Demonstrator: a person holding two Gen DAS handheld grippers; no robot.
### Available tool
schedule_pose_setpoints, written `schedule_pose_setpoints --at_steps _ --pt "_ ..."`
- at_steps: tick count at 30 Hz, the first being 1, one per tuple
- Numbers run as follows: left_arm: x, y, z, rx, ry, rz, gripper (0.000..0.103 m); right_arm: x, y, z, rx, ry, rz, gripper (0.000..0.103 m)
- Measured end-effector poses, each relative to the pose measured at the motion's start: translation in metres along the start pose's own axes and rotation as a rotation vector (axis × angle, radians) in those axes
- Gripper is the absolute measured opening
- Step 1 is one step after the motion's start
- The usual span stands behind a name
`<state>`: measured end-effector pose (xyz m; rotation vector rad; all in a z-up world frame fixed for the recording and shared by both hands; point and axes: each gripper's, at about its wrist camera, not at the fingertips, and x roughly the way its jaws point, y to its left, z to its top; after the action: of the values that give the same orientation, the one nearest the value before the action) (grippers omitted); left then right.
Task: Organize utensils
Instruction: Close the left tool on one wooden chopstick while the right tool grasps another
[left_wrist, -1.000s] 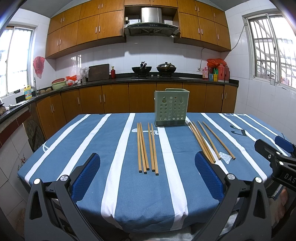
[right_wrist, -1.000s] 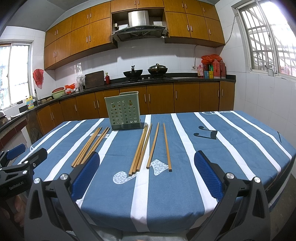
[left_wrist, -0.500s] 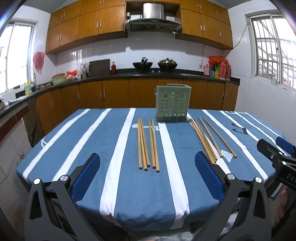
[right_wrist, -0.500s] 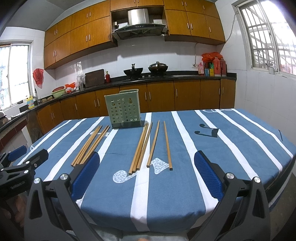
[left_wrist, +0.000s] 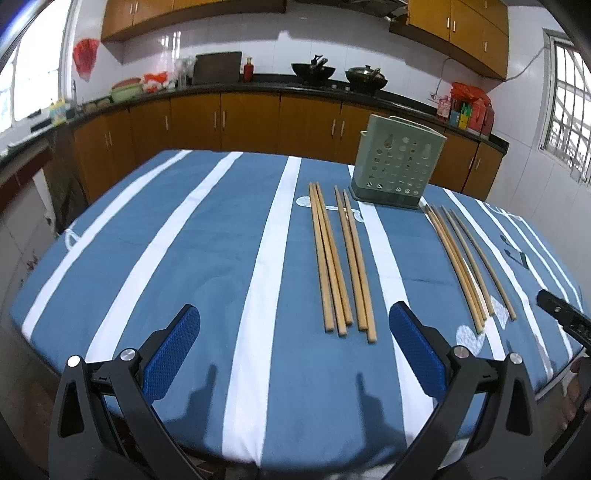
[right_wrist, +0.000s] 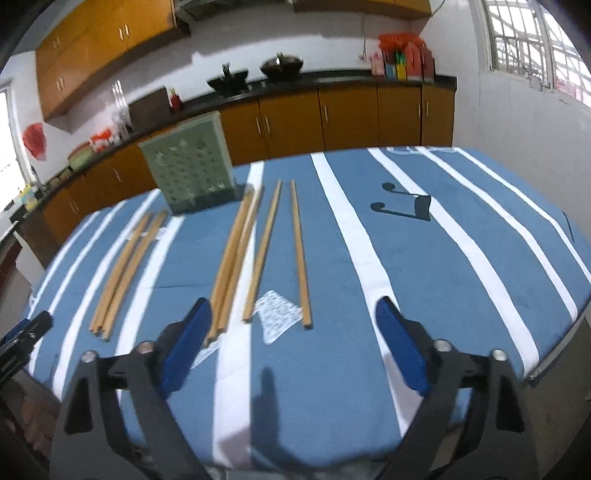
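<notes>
Both our left gripper (left_wrist: 293, 349) and right gripper (right_wrist: 293, 341) hover wide open and empty. The chopsticks (left_wrist: 341, 260) lie on the surface (left_wrist: 184, 258) before the holder (left_wrist: 397, 171). We should lower one gripper across a single stick, near its end, and close gently.

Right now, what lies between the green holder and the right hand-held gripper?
Four chopsticks on the striped cloth, between the holder and the right hand-held gripper, in the right wrist view.

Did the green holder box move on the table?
No. The green holder box still stands at the far tips of the chopsticks; only the cameras moved closer.
</notes>
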<state>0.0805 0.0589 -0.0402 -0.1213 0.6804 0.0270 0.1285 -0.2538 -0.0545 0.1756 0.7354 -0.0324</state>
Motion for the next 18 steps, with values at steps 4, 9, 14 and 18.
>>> schedule_pose_setpoints --at_steps 4,9,14,18 --pt "0.013 0.009 0.012 0.01 0.027 -0.006 0.101 0.03 -0.001 0.015 -0.007 0.082 -0.025 0.051" --pt "0.031 0.007 0.022 0.058 0.08 -0.025 0.083 0.066 -0.002 0.024 0.006 0.159 -0.031 0.037" --pt "0.052 0.003 0.024 0.085 0.155 -0.069 0.065 0.087 0.004 0.024 -0.041 0.178 -0.069 0.028" --pt "0.067 -0.004 0.026 0.109 0.201 -0.09 0.047 0.086 0.006 0.024 -0.069 0.169 -0.076 0.016"
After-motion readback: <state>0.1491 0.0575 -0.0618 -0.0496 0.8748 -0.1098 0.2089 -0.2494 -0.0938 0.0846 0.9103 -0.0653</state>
